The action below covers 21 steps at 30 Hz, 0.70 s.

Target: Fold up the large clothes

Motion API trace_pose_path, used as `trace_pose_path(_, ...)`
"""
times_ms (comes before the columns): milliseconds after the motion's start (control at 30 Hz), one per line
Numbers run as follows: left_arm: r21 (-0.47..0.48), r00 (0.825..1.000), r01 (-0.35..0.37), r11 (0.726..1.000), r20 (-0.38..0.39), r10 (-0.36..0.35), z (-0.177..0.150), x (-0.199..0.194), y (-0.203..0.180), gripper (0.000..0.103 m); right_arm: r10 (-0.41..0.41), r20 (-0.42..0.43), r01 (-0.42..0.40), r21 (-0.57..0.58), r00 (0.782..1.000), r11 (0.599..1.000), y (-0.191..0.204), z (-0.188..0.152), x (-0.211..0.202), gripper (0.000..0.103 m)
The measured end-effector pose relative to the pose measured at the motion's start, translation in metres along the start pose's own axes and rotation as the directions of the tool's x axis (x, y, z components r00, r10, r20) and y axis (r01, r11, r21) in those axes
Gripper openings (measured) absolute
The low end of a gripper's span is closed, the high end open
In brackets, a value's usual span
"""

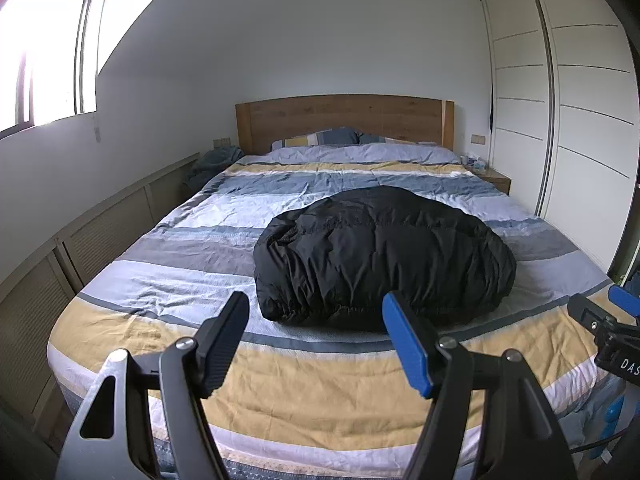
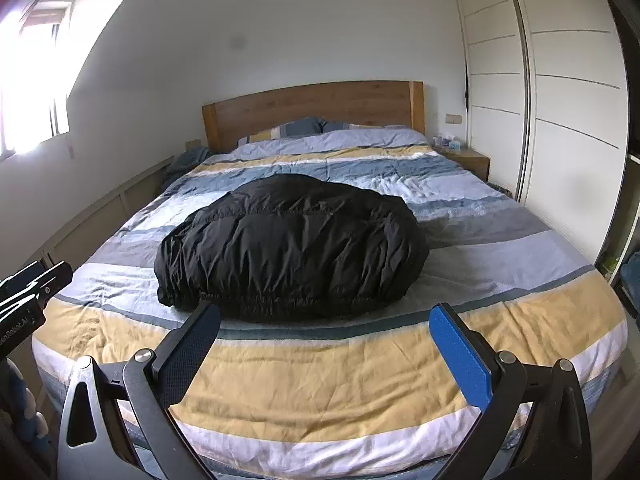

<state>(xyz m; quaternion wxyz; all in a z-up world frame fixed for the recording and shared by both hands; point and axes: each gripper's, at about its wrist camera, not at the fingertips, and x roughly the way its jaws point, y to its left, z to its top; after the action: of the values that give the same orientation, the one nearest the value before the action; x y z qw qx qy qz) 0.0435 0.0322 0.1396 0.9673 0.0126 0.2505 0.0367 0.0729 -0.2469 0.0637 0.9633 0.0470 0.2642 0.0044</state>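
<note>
Both grippers, left (image 1: 316, 332) and right (image 2: 326, 340), hang with jaws apart and empty before you; your black jacket (image 1: 380, 256) already lies bundled mid-bed (image 1: 320, 392), seemingly folded.

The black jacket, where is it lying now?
The black jacket lies bundled on the striped duvet, mid-bed, ahead of both open grippers, far short of the headboard.
</note>
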Motion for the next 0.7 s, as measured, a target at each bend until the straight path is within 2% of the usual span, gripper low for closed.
trace_pose_path(700,0.009,0.999,0.018,1.000,-0.048,-0.018,-0.008,0.029,0.002,0.068,0.010,-0.050,-0.010,0.008,0.999,1.000,-0.002,-0.008,0.025,0.103)
